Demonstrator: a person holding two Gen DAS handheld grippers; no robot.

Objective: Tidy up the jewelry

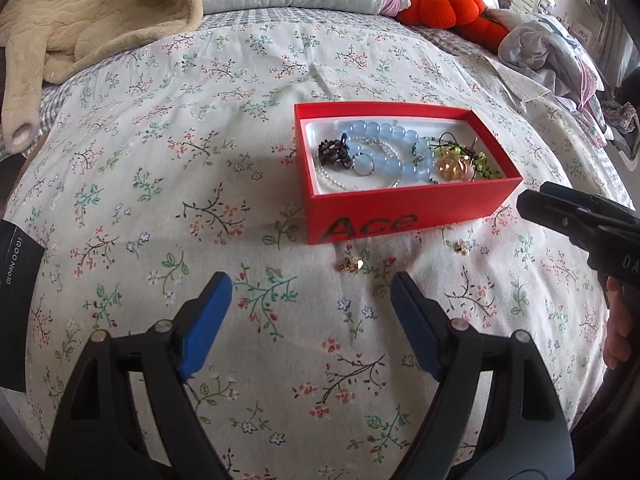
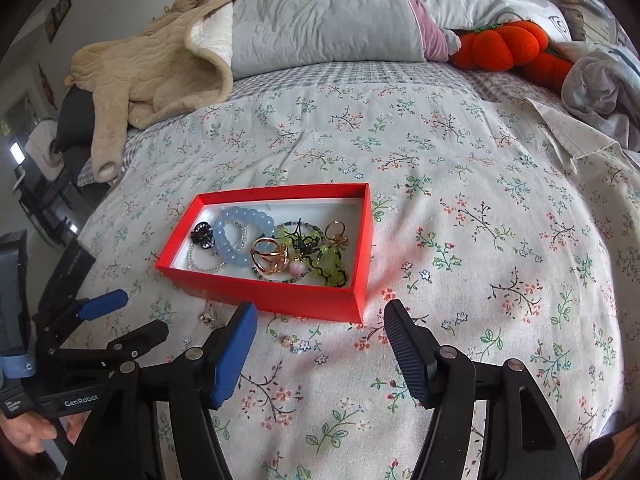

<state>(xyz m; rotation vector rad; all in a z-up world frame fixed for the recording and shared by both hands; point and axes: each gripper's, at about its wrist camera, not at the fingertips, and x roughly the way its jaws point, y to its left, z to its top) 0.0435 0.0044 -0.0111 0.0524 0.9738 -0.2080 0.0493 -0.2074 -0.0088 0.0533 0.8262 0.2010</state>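
Note:
A red box (image 1: 400, 210) marked "Ace" sits on the floral bedspread (image 1: 200, 160). It holds a blue bead bracelet (image 1: 394, 132), a dark piece (image 1: 332, 152), an amber piece (image 1: 452, 166) and green beads (image 1: 486, 170). Two small gold earrings (image 1: 351, 265) (image 1: 463, 246) lie on the cover just in front of the box. My left gripper (image 1: 312, 284) is open and empty, just short of the left earring. In the right wrist view my right gripper (image 2: 322, 308) is open before the box (image 2: 280, 300), with one earring (image 2: 288, 341) lying between its fingers, untouched. The other earring (image 2: 207, 317) lies to its left.
A beige fleece blanket (image 1: 88, 20), grey pillows (image 2: 320, 20) and an orange plush (image 2: 504, 46) lie at the head of the bed. Crumpled clothes (image 1: 560, 52) are at the right. A black flat item (image 1: 16, 272) sits at the left edge. A hand (image 1: 618, 320) holds the right gripper.

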